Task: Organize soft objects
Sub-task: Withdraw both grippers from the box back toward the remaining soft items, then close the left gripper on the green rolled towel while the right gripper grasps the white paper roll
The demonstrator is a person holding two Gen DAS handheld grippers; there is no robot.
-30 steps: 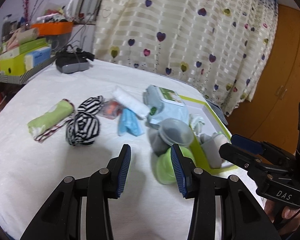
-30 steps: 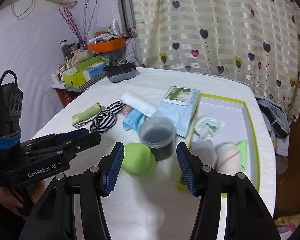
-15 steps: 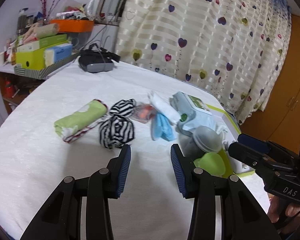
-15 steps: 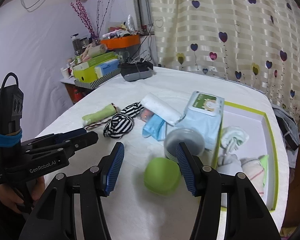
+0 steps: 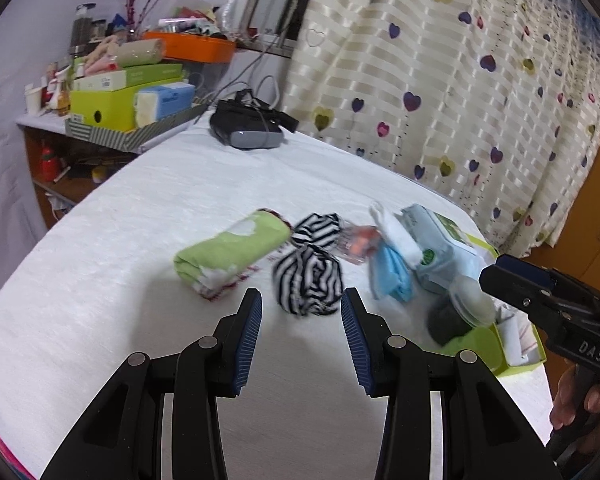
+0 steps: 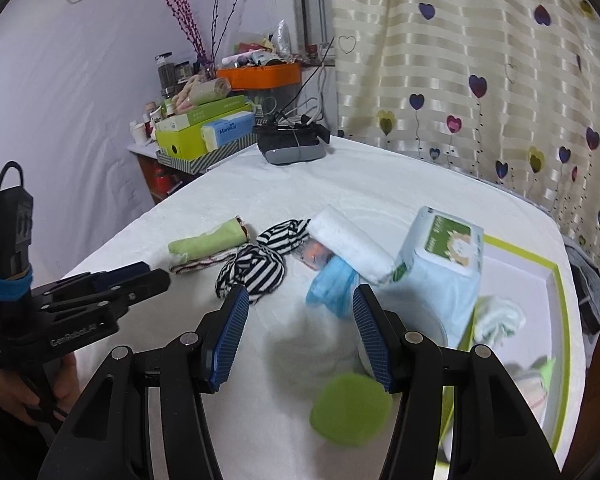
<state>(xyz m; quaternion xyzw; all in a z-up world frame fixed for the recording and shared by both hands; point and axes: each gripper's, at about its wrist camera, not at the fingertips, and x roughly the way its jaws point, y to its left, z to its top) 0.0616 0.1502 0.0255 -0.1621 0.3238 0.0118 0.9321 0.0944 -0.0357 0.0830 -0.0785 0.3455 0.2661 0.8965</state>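
Step in hand: approach. We judge that we are lining up on loose soft items on the worktop (image 5: 120,240); nothing is picked up yet.
Left hand-held gripper (image 5: 301,314): jaws well apart and empty, pointing down at the striped cloth bundle (image 5: 308,280), which lies just beyond the fingertips and untouched.
Right hand-held gripper (image 6: 300,330): jaws wide and empty, hanging above the worktop; the blue cloth (image 6: 332,286) shows just past the fingertips, between them.
Striped cloth bundle: black and white, crumpled, in two lumps, mid-worktop.
Green rolled towel (image 5: 230,254): lies on its side just left of the striped bundle in the left wrist view, apparently touching it.
Blue cloth: wedged beside the white roll (image 6: 350,244) and the wipes pack (image 6: 440,264).
Small orange packet (image 5: 358,244): lies between the striped bundle and the blue cloth; contents too blurred to tell.
Tray (image 6: 556,276): green-rimmed, white inside, at the right side of the worktop; it already holds a few rolled cloths, so we take it as the destination.
Green round item (image 6: 350,410): below the right gripper, blurred; what it is we cannot tell.
Grey-lidded tub (image 5: 456,312): stands next to the tray and near the wipes pack.
Next move, our judgement: lower the left gripper until its pads straddle one lump of the striped bundle, close gently on the fabric, lift clear of the green towel, then carry it across to the tray.
Care needed: loose cloth may trail and drag its neighbours.
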